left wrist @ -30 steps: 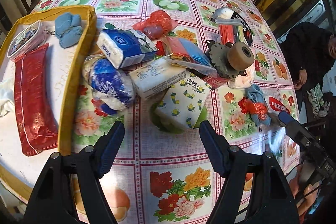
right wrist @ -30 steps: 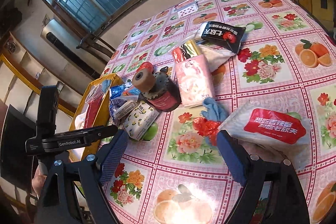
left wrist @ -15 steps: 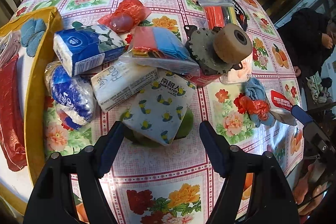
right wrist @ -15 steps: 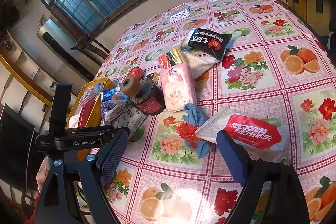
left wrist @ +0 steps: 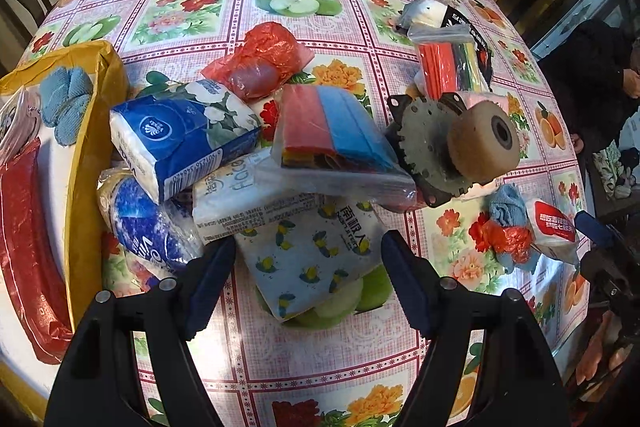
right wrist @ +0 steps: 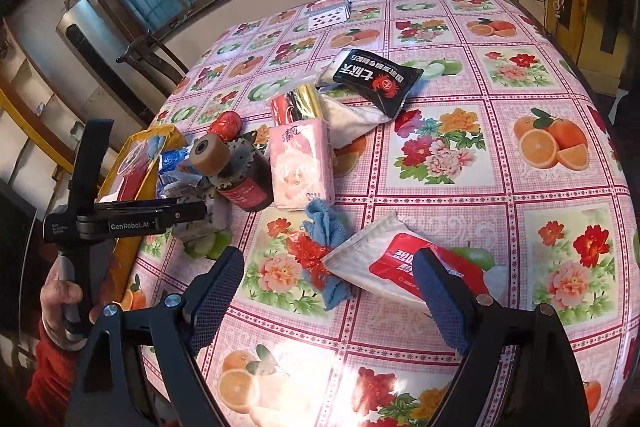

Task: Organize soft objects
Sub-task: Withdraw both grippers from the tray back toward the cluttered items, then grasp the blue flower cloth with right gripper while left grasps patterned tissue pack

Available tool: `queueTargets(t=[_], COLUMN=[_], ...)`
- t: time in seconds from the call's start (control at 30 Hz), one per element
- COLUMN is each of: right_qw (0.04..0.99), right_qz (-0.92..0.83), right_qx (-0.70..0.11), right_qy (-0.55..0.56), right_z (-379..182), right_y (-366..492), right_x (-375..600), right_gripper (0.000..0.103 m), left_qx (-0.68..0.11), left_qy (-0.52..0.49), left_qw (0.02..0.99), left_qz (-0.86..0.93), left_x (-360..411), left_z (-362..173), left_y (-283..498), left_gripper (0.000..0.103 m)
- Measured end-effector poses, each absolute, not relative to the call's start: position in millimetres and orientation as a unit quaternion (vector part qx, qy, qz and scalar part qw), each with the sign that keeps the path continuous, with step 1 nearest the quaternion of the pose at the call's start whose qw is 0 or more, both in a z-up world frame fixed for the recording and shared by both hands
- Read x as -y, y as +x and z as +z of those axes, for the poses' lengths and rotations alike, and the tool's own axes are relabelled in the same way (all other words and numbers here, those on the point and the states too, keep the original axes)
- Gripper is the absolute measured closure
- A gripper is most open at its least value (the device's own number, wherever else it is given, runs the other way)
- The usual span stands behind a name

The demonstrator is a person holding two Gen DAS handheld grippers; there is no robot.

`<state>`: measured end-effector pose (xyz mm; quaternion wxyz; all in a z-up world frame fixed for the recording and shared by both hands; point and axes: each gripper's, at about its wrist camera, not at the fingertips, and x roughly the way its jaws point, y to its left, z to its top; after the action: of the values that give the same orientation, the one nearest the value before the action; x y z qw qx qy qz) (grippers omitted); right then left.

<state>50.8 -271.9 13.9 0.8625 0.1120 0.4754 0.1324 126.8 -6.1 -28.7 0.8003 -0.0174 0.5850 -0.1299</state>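
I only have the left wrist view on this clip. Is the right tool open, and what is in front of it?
Observer: Open and empty. The right tool hovers by a white tissue pack with a red label.
Operator: What lies behind the dark bottle?
Observer: A pink tissue pack, flat on the table and right against the bottle.
Operator: Who holds the left tool?
Observer: A hand with a red sleeve grips its handle.
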Motion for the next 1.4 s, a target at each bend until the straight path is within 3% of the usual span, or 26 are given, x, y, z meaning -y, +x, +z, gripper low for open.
queueTargets(t=[0.27, 0.77, 0.83, 1.0, 1.2, 1.27, 1.4], right_qw=[0.854, 0.853, 0.853, 0.851, 0.851, 0.851, 0.851], right_qz=[0.142, 0.162, 0.168, 0.171, 0.169, 0.166, 0.177], right_qx=[-0.481, -0.474, -0.471, -0.472, -0.474, -0.479, -0.483], right_qy=[0.142, 0.147, 0.152, 0.156, 0.148, 0.139, 0.102], right_z=[2.7, 0.6, 0.9, -1.6, -2.0, -2.0, 2.1], right_y=[50.6, 55.9, 55.1, 54.9, 58.3, 61.6, 63.1], right_x=[280.7, 293.7, 296.9, 302.5, 305.6, 304.0, 285.9], right_gripper=[0.015, 0.015, 0.015, 0.015, 0.015, 0.015, 0.015], left_qx=[-0.6, -0.587, -0.579, -0.598, -0.601, -0.601, -0.604], left_qy=[-0.027, -0.136, -0.148, -0.111, -0.14, -0.109, -0.039], left_qw=[0.79, 0.797, 0.801, 0.793, 0.787, 0.791, 0.796], left_qz=[-0.127, -0.043, -0.036, -0.032, -0.014, -0.016, -0.033], left_x=[10.2, 5.8, 1.7, 14.6, 14.5, 25.9, 39.3], left_z=[-37.4, -32.3, -32.7, -42.2, -49.9, -51.7, -55.6], left_y=[134.0, 120.8, 117.6, 122.4, 131.1, 130.4, 127.2], left_gripper=[0.025, 0.024, 0.02, 0.019, 0.013, 0.008, 0.007])
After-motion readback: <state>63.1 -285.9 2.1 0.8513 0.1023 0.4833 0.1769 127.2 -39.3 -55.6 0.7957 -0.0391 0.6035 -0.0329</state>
